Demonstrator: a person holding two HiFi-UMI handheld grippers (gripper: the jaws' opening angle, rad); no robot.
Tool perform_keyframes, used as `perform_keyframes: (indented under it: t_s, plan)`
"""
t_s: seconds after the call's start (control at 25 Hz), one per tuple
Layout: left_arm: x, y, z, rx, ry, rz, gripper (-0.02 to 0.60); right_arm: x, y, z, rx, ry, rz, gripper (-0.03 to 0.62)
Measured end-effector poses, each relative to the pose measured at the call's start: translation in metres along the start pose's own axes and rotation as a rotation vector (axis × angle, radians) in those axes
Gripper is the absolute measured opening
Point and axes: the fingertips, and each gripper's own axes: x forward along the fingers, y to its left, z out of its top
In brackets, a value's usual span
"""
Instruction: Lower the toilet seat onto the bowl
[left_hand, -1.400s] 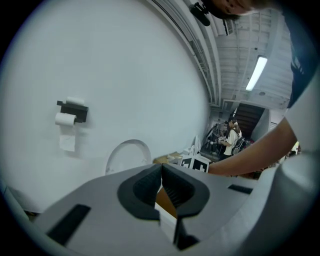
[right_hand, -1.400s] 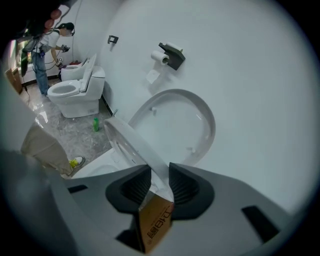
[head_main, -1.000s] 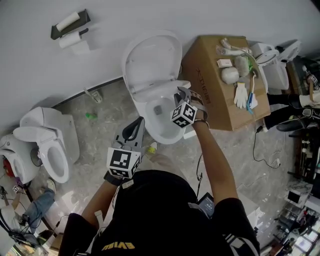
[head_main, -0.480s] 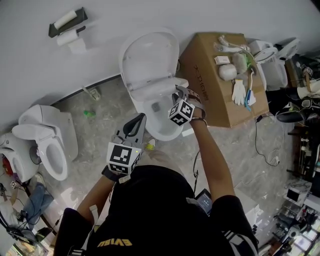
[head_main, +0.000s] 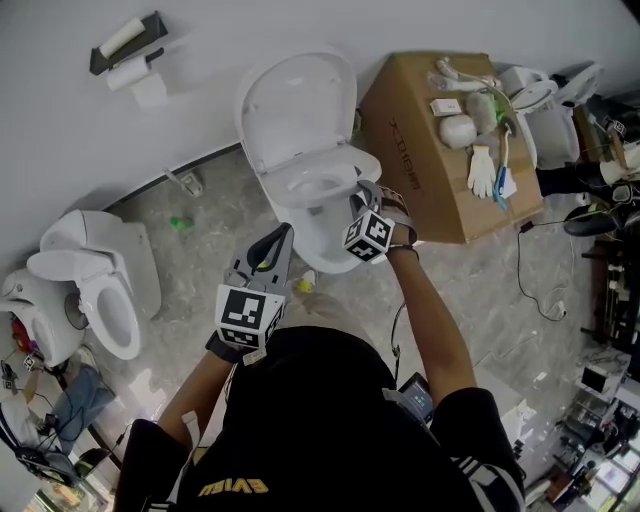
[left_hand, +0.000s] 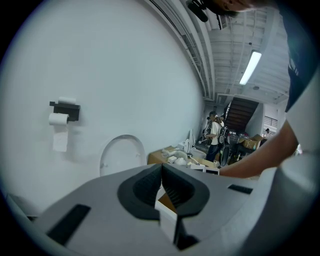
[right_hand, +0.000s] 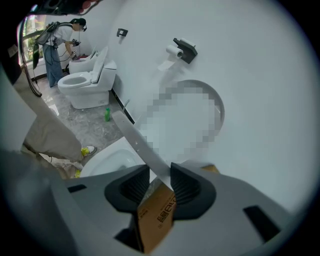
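Note:
A white toilet stands against the wall, its lid (head_main: 297, 100) upright. The seat (head_main: 300, 180) hangs tilted, partway down over the bowl (head_main: 305, 232). My right gripper (head_main: 364, 196) is at the seat's right edge. In the right gripper view the seat's thin rim (right_hand: 135, 137) runs slantwise between the pads of that gripper (right_hand: 160, 182), whose jaws are opening while the rim still touches them. Below the rim lies the bowl (right_hand: 107, 160). My left gripper (head_main: 281, 237) hovers in front of the bowl, shut and holding nothing (left_hand: 162, 187).
A cardboard box (head_main: 420, 170) carrying gloves, a brush and small items stands right of the toilet. A paper holder (head_main: 125, 55) hangs on the wall at left. Two more toilets (head_main: 100, 290) stand at far left, a green bottle (head_main: 180, 222) lies on the floor, and cables (head_main: 540, 290) trail at right.
The seat has tipped further down over the bowl, and my right gripper has come down and toward me with it. The left gripper has stayed where it was.

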Motion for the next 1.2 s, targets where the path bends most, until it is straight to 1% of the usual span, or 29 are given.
perform_keyframes:
  t_s: [0.68, 0.92, 1.2]
  plan:
    - [0.003, -0.019, -0.018, -0.011, 0.029, -0.021, 0.012, -0.006, 0.032, -0.028, -0.003, 0.033, 0.050, 0.130]
    - [0.004, -0.027, -0.019, 0.004, 0.037, -0.030, 0.012, -0.008, 0.046, -0.041, -0.004, 0.049, 0.076, 0.137]
    - [0.010, -0.034, -0.020, 0.024, 0.056, -0.066, 0.013, -0.008, 0.058, -0.049, 0.001, 0.075, 0.099, 0.137]
